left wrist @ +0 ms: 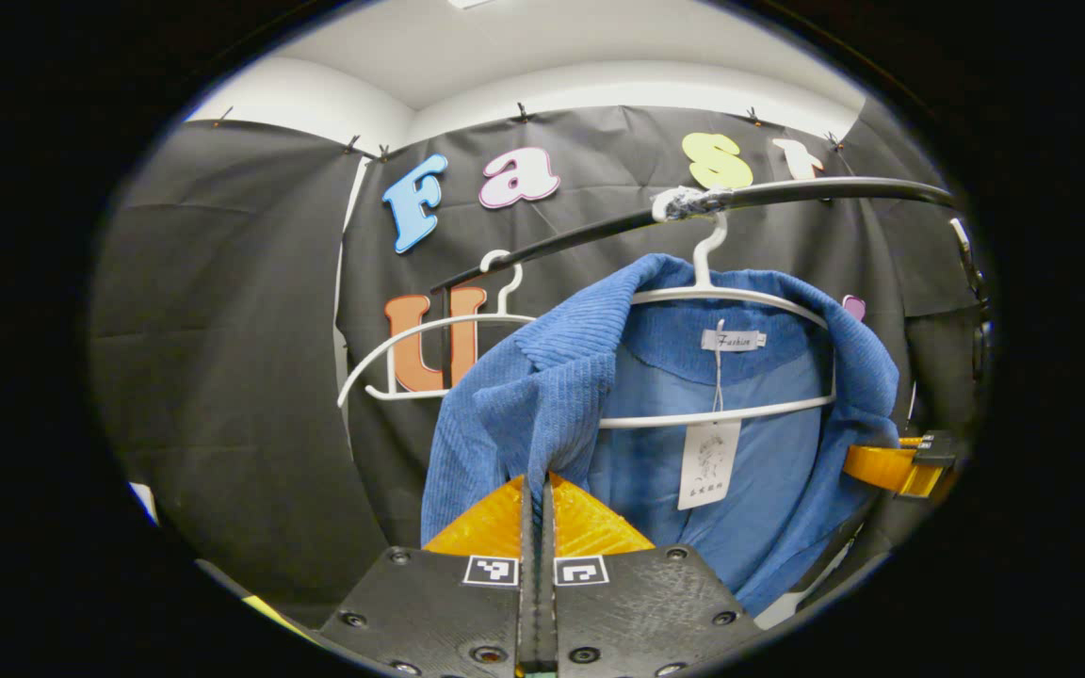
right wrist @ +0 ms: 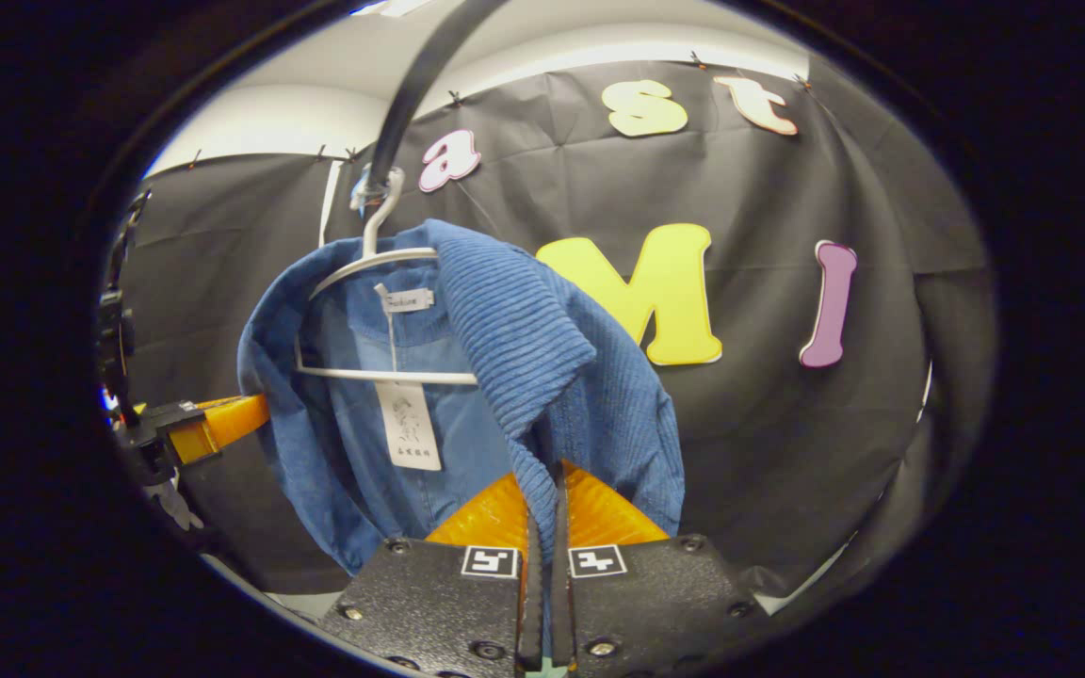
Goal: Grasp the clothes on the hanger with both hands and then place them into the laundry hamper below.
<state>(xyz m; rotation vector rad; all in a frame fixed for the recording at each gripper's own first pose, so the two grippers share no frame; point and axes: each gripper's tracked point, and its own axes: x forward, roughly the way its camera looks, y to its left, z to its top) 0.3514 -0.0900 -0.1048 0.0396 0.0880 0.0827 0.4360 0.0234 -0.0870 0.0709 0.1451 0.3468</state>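
Blue corduroy jacket (left wrist: pixel 542 395): on white hanger (left wrist: pixel 721 292) under black rail (left wrist: pixel 787 193). Left gripper (left wrist: pixel 537 490): fingers pinched on its left front edge. Right gripper (right wrist: pixel 545 499): fingers pinched on its right front edge.

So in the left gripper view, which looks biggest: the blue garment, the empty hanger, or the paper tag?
1. Blue garment, by far.
2. Empty hanger, though it hangs farther off, so its true size is unsure.
3. Paper tag.

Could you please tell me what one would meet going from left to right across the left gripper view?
Empty white hanger → left gripper shut on the blue jacket's front → paper hang tag → right gripper.
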